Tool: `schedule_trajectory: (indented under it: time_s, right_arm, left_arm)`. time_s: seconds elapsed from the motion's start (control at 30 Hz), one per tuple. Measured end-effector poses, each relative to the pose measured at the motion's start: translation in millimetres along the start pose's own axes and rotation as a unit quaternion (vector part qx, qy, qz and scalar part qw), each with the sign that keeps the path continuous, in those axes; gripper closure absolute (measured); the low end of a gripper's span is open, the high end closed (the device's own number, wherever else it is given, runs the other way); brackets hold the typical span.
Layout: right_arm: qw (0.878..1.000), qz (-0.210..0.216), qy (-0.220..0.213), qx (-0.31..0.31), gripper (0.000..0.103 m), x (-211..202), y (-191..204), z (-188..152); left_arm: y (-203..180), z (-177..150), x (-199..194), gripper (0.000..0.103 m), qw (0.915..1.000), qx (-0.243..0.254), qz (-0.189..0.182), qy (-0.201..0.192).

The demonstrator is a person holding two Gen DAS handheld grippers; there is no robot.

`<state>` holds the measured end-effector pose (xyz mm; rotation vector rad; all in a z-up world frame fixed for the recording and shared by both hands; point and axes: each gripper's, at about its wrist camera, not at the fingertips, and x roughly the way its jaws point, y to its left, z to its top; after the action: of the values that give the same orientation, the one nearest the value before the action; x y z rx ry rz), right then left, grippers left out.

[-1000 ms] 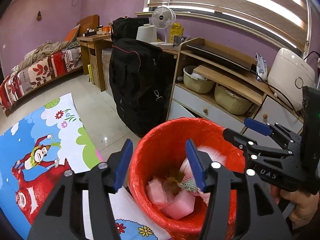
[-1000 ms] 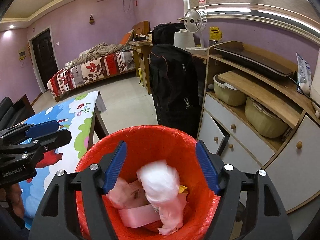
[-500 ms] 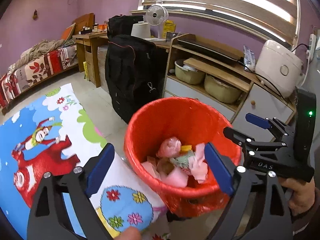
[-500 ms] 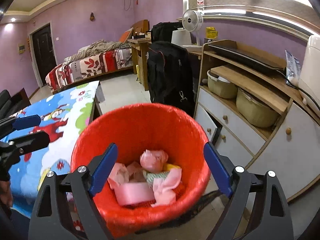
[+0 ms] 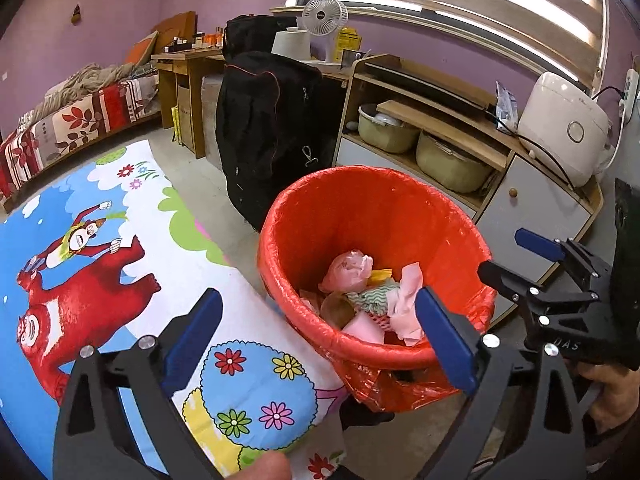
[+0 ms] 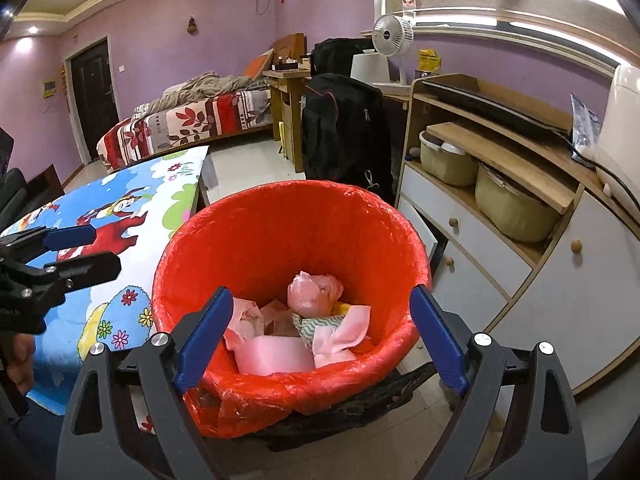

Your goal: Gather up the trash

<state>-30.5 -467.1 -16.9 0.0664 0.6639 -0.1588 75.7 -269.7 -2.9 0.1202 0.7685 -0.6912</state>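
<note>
A bin with a red liner stands on the floor beside the table, and it also fills the middle of the right wrist view. Inside lie a crumpled pink bag, pink paper and a green-striped wrapper. My left gripper hovers over the bin's near rim and the table corner. Its jaws are opening, with nothing between them. My right gripper hangs over the near rim too, its jaws also opening and empty. Each gripper shows in the other's view, the right one and the left one.
A table with a cartoon cloth lies left of the bin. Behind the bin stands a black suitcase. A wooden cabinet with pots and a white rice cooker runs along the right. A bed is at the far wall.
Both grippers have drawn back from the bin and their jaws have spread wide. The trash that was falling now lies in the bin.
</note>
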Motion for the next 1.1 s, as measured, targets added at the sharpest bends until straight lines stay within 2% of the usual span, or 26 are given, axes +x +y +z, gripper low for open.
schedule_trajectory:
  time_s: [1.1]
  right_arm:
    - [1.0, 0.0, 0.001, 0.001, 0.018, 2.8, 3.2, 1.9]
  left_arm:
    - [-4.1, -1.2, 0.3, 0.009, 1.0, 0.003, -0.003, -0.001]
